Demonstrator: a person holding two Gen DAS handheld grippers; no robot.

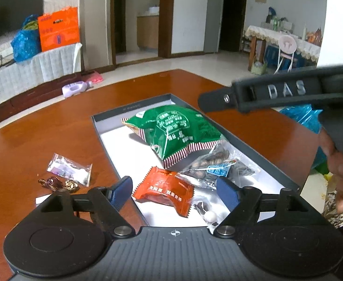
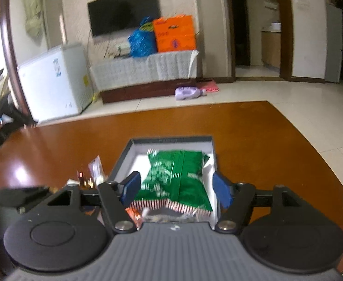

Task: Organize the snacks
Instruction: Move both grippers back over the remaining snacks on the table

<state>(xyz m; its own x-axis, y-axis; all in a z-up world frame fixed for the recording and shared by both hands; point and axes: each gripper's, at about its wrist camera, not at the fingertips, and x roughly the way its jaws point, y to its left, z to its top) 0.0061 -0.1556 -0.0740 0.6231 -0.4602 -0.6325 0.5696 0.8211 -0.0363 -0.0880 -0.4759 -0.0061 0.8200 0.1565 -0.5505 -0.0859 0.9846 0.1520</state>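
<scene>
A glossy reddish-brown wooden table (image 2: 241,135) is filling the foreground over pale floor tiles (image 2: 288,98). At eleven o'clock a black wall-mounted television (image 2: 124,10) is hanging above a cloth-draped low cabinet (image 2: 145,70); a white chest freezer (image 2: 54,82) is standing at ten o'clock.

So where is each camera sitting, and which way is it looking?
Left wrist: sits on the left hand-held gripper, looking down at the box of snacks; shows its open fingers, the right hand-held gripper and a hand.
Right wrist: sits on the right hand-held gripper, looking over the box toward the TV; shows its open fingers.
Both see the green bag and the table.
</scene>
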